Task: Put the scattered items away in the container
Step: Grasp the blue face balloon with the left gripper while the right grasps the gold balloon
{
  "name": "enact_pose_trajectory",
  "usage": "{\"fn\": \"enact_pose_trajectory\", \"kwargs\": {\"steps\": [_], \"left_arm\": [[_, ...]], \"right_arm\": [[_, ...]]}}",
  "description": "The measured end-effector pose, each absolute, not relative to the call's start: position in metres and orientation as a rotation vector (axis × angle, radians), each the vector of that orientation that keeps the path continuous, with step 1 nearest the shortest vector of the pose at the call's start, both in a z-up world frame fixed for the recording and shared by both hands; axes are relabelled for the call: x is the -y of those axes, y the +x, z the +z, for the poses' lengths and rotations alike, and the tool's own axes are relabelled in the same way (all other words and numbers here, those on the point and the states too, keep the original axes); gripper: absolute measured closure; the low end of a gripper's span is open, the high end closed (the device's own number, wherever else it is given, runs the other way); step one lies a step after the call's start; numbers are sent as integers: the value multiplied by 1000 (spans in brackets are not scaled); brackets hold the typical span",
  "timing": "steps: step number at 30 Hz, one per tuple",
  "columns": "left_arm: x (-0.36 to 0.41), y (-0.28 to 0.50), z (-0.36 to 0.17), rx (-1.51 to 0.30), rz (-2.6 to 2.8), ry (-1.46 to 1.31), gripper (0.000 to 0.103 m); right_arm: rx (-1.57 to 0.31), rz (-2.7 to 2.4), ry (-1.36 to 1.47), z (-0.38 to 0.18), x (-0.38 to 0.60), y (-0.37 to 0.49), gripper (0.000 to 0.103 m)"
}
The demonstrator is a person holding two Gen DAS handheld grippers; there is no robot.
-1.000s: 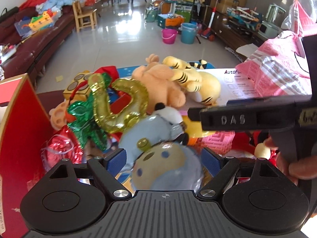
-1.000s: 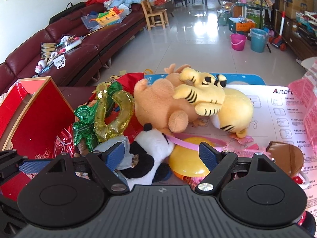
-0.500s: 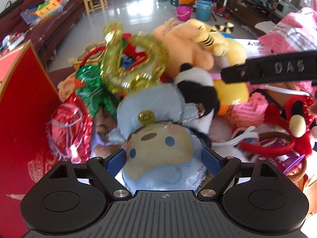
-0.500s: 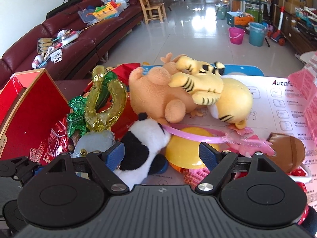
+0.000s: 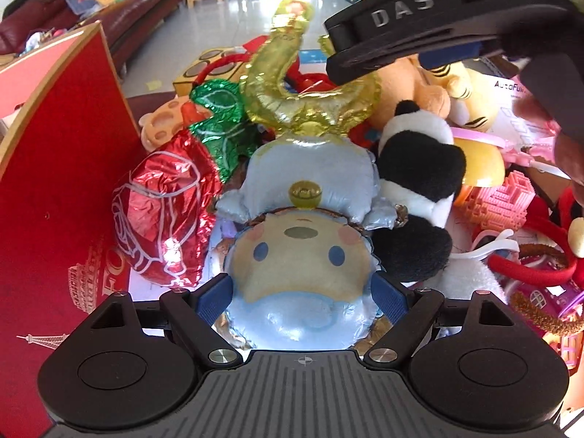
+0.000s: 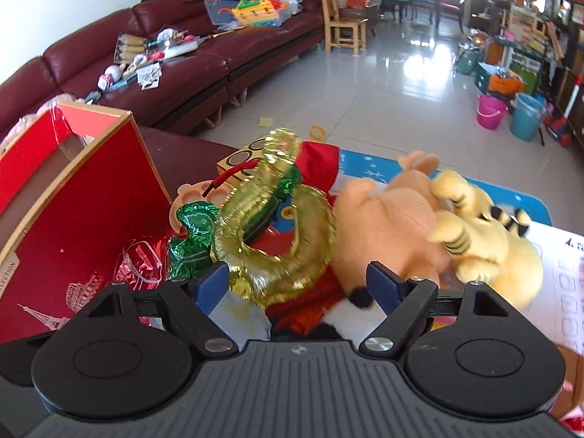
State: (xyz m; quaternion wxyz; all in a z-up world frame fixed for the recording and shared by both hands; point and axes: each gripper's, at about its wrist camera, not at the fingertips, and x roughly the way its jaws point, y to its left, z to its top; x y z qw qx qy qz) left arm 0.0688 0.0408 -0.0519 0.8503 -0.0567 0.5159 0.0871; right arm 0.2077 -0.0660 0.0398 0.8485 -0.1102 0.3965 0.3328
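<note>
A pale blue foil balloon with a face [image 5: 301, 252] lies in the toy pile. Its lower part sits between the blue pads of my left gripper [image 5: 302, 297], which is open and points steeply down. I cannot tell whether the pads touch it. My right gripper [image 6: 297, 284] is open above a gold foil balloon [image 6: 284, 255] and also shows side-on as the right gripper [image 5: 343, 54] at the top of the left wrist view. A tall red box with gold edging [image 6: 73, 219] stands at the left, and the same red box [image 5: 54, 182] fills the left of the left wrist view.
A panda plush [image 5: 419, 168], an orange plush [image 6: 387, 226], a yellow tiger plush [image 6: 492, 241], red foil [image 5: 160, 211], green foil [image 5: 219, 116] and a red headband [image 5: 529, 266] crowd the pile. A cluttered maroon sofa [image 6: 182, 73], chair [image 6: 343, 25] and buckets [image 6: 491, 109] lie beyond.
My left gripper has sunk and tilted down over the blue balloon, which now looks larger. The right gripper swung left from above the panda to above the gold balloon. Both stay open.
</note>
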Motion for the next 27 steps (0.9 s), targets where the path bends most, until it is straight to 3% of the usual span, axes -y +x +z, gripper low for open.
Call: {"fn": "enact_pose_trajectory", "kwargs": {"steps": [5, 8, 10, 12, 15, 22, 27], "left_arm": [[-55, 67, -57, -1103, 207, -140, 12], [-64, 66, -57, -1103, 229, -147, 12], [-72, 66, -58, -1102, 260, -156, 12], [-82, 65, -59, -1103, 291, -178, 12], [-94, 64, -60, -1103, 315, -215, 11], [-92, 62, -60, -1088, 334, -190, 11], [-91, 58, -61, -1077, 332, -166, 20]], "right_arm": [[-893, 682, -228, 22, 49, 227, 26], [-931, 667, -230, 13, 45, 230, 50], [-937, 660, -253, 10, 46, 226, 74], [-936, 660, -264, 10, 50, 221, 85], [-938, 670, -263, 12, 58, 212, 91], [-932, 679, -241, 22, 69, 191, 91], [-934, 666, -235, 29, 71, 190, 90]]}}
